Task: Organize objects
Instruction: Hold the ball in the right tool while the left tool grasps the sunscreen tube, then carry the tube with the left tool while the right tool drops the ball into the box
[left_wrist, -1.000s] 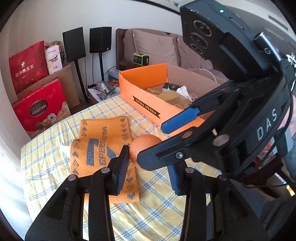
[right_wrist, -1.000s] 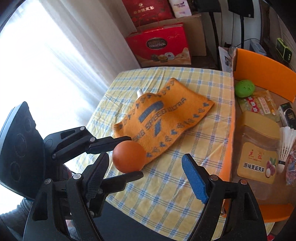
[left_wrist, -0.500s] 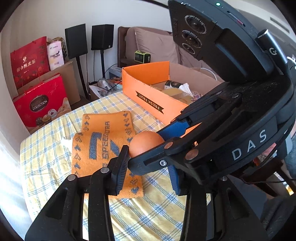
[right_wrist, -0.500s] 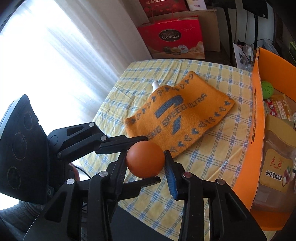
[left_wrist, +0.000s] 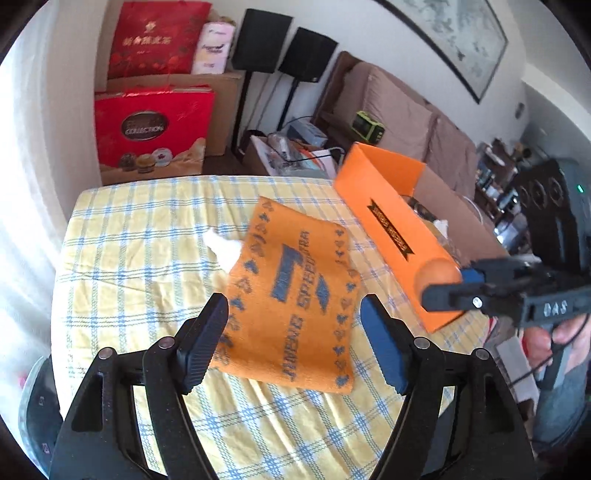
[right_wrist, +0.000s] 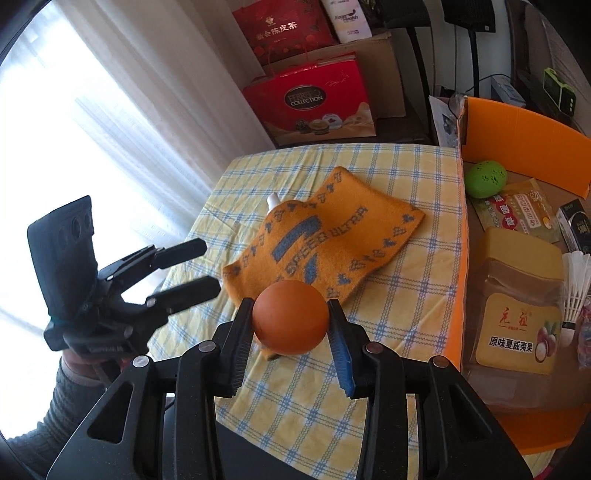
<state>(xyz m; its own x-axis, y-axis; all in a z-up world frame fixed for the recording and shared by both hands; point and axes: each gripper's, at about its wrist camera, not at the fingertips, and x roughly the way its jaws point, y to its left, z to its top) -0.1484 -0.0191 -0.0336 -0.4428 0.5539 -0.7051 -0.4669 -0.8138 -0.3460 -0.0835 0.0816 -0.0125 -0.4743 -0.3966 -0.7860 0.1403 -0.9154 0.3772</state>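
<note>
My right gripper (right_wrist: 291, 332) is shut on an orange ball (right_wrist: 291, 316) and holds it above the checked tablecloth, near the front corner of an orange towel (right_wrist: 325, 243). In the left wrist view the right gripper (left_wrist: 454, 284) holds the ball (left_wrist: 436, 275) beside the orange box wall (left_wrist: 388, 229). My left gripper (left_wrist: 295, 339) is open and empty above the towel (left_wrist: 295, 288). It shows at the left of the right wrist view (right_wrist: 199, 266). A white object (right_wrist: 272, 201) pokes out from under the towel.
The orange box (right_wrist: 517, 125) holds a green ball (right_wrist: 485, 178), a snack jar (right_wrist: 517, 314), packets and shuttlecocks (right_wrist: 576, 288). Red gift bags (left_wrist: 151, 133), cardboard boxes, speakers and a sofa stand beyond the table. A curtain hangs at the left.
The right gripper closed on the orange ball and took it from the left gripper. The left gripper opened and drew away to the left; the right moved toward the box.
</note>
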